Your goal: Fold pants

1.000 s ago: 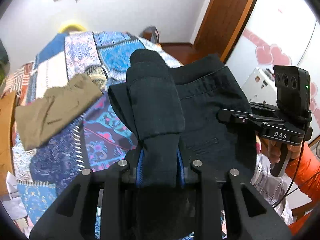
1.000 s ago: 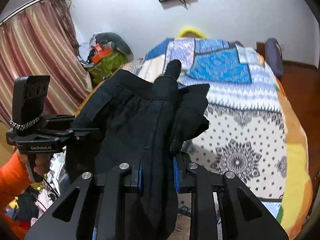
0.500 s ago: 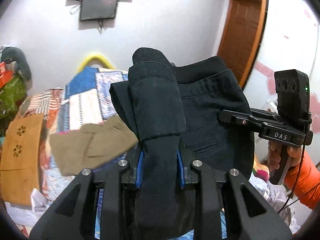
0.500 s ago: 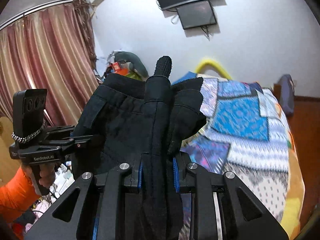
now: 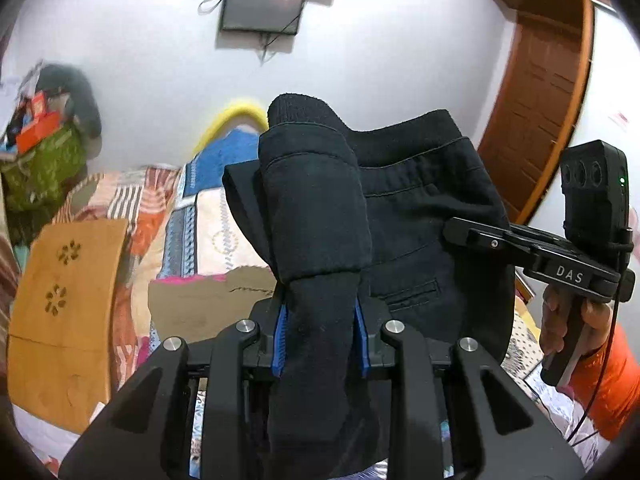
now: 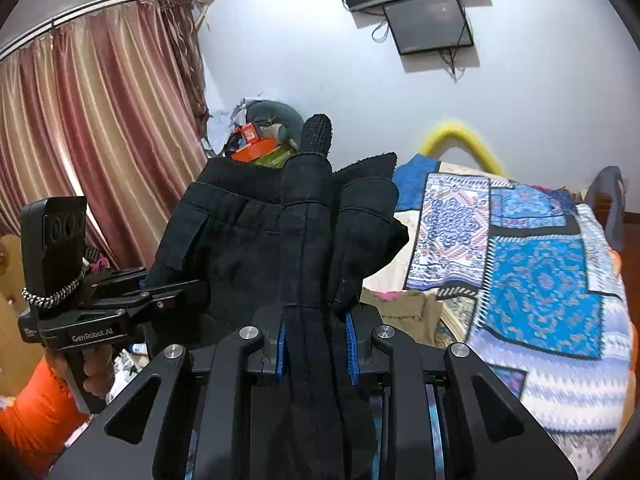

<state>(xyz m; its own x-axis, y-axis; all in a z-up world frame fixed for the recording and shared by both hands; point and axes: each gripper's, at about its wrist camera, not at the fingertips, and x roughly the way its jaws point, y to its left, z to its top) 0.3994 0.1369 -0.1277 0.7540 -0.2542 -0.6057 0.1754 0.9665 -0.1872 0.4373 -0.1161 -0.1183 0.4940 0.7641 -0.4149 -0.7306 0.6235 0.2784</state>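
Observation:
Black pants (image 5: 416,216) hang in the air between both grippers, waistband up, above the bed. My left gripper (image 5: 320,336) is shut on a bunched edge of the pants, which stick up between its blue pads (image 5: 279,336). My right gripper (image 6: 316,340) is shut on the other side of the black pants (image 6: 240,248). The right gripper also shows in the left wrist view (image 5: 460,232), at the right, gripping the cloth. The left gripper shows in the right wrist view (image 6: 188,292), at the left, doing the same.
A bed with a patchwork quilt (image 6: 536,280) lies below and ahead. Tan pants (image 5: 200,308) lie folded on it. A wooden board (image 5: 64,320) stands at the left, a brown door (image 5: 536,92) at the right. Curtains (image 6: 92,152) and a cluttered green bag (image 5: 40,168) are to the left.
Both grippers have lifted and tilted up with the pants; the views now show more wall and the screen, less bed. The grips have not changed.

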